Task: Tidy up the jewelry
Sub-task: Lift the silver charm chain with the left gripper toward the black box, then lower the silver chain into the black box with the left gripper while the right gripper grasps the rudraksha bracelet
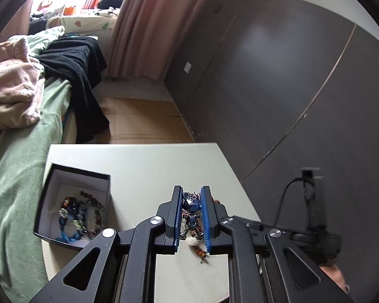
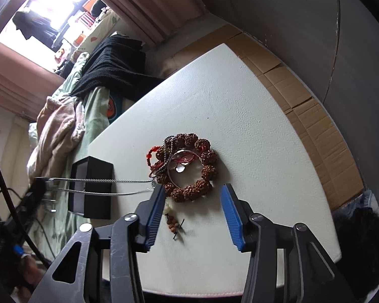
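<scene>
two grippers over the white worktop (image 2: 240, 106); left gripper (image 1: 191, 217) jaws clamped on a metal charm (image 1: 192, 205), frame centre; right gripper (image 2: 192, 217) jaws spread wide just below the brown bead bracelet (image 2: 189, 166); black box (image 1: 63, 197) lower left holds beaded bracelets (image 1: 80, 217)

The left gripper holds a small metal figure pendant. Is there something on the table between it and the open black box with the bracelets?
Nothing visible blocks the way. The left gripper is shut on the figure pendant, and the open black box stands to its left with bare table between them. The pendant's chain may trail toward the bracelet pile.
</scene>
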A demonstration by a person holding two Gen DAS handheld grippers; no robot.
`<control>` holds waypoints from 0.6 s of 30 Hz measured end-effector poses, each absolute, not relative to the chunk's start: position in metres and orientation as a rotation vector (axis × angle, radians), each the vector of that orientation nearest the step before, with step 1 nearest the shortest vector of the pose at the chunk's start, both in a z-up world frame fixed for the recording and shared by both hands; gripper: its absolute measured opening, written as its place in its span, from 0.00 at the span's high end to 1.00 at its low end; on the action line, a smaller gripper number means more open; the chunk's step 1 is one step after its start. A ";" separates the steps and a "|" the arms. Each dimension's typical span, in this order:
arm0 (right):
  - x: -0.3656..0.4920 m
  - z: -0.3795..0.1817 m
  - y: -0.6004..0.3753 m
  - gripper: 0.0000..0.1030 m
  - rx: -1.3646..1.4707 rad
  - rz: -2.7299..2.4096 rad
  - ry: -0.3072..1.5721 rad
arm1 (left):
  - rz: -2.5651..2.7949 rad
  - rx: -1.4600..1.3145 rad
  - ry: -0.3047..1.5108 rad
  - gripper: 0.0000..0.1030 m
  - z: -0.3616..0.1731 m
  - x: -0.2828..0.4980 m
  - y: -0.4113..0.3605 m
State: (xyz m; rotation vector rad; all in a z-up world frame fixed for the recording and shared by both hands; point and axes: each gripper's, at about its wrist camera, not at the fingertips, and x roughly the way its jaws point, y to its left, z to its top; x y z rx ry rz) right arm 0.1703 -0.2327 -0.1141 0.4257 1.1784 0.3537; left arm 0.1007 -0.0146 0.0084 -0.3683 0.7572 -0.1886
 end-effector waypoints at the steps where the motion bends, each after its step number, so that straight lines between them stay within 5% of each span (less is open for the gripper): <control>1: 0.172 -0.117 -0.231 0.57 0.421 0.344 1.182 | -0.184 -0.377 0.745 0.86 0.013 0.099 -0.009; 18: 0.194 -0.143 -0.195 0.69 0.248 0.202 1.214 | -0.161 -0.480 0.677 0.86 0.026 0.091 0.039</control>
